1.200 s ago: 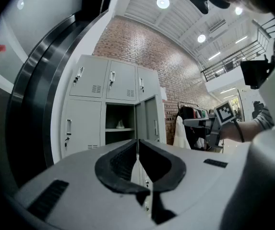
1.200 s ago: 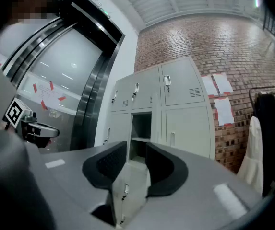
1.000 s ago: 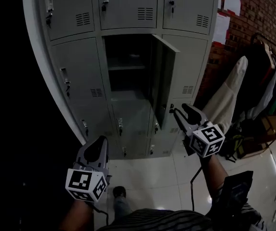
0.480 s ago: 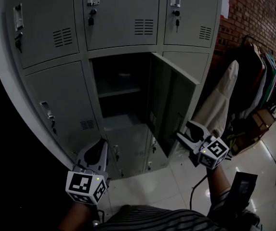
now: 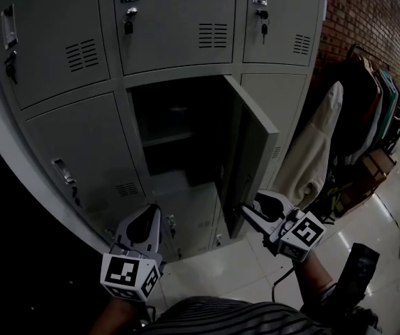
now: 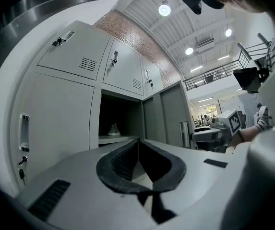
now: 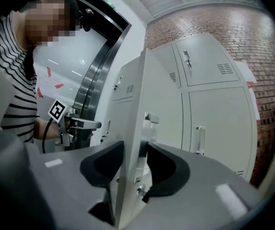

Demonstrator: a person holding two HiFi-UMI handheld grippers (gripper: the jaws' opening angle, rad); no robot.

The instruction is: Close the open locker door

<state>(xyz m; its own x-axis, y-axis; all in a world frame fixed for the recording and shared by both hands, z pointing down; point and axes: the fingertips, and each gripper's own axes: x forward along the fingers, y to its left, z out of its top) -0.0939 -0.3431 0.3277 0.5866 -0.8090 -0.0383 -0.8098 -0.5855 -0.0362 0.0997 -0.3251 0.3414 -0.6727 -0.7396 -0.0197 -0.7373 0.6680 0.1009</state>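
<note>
The grey locker bank has one open compartment (image 5: 175,131); its door (image 5: 255,152) swings out to the right, edge toward me. My right gripper (image 5: 246,211) is at the door's lower free edge. In the right gripper view the door edge (image 7: 136,104) stands between the closing jaws, and both pads touch it, by the handle (image 7: 149,123). My left gripper (image 5: 148,213) hangs low in front of the lockers below the opening, shut and empty (image 6: 138,142). From the left gripper view the open compartment (image 6: 115,123) holds a small pale object on its shelf.
Closed lockers (image 5: 172,19) with latches and keys surround the opening. To the right are a brick wall (image 5: 367,12), a clothes rack (image 5: 374,103) with dark garments, a pale garment (image 5: 311,159) and a box (image 5: 378,162) on the glossy tiled floor (image 5: 227,267).
I have come closer to the lockers. The right gripper has moved left onto the door's lower edge and now has it between its jaws. The left gripper has stayed low.
</note>
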